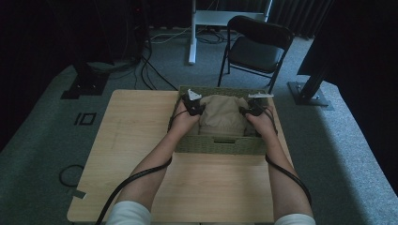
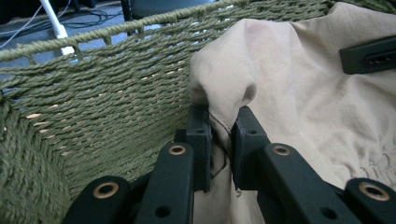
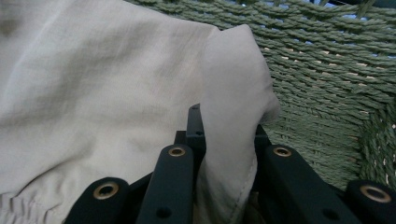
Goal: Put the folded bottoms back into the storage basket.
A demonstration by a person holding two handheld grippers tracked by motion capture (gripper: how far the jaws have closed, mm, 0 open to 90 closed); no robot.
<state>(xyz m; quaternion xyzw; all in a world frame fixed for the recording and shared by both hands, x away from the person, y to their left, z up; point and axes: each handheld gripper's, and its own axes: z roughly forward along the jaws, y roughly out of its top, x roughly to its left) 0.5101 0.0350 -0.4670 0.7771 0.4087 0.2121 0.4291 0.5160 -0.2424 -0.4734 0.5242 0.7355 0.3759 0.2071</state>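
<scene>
Where the wooden table point(image 1: 141, 140) carries a green woven basket point(image 1: 220, 145) at its far middle, we find a beige cloth point(image 1: 223, 115) bundled inside that basket, rising above its rim. We note the person's left hand point(image 1: 184, 119) holding the left gripper point(image 1: 192, 105) at the cloth's left side and the right hand point(image 1: 260, 122) holding the right gripper point(image 1: 253, 108) at its right side, both within the basket. In the left gripper view, we record the left gripper point(image 2: 219, 135) with its jaws pinched on a fold of the cloth point(image 2: 289, 84), close beside the basket's woven wall point(image 2: 102, 102). In the right gripper view, we record the right gripper point(image 3: 226, 135) likewise clamped on an edge of the cloth point(image 3: 116, 84), a seam running between the jaws, near a corner of the basket point(image 3: 327, 84). Behind the table stands a black folding chair point(image 1: 256, 47) on grey carpet point(image 1: 338, 140).
</scene>
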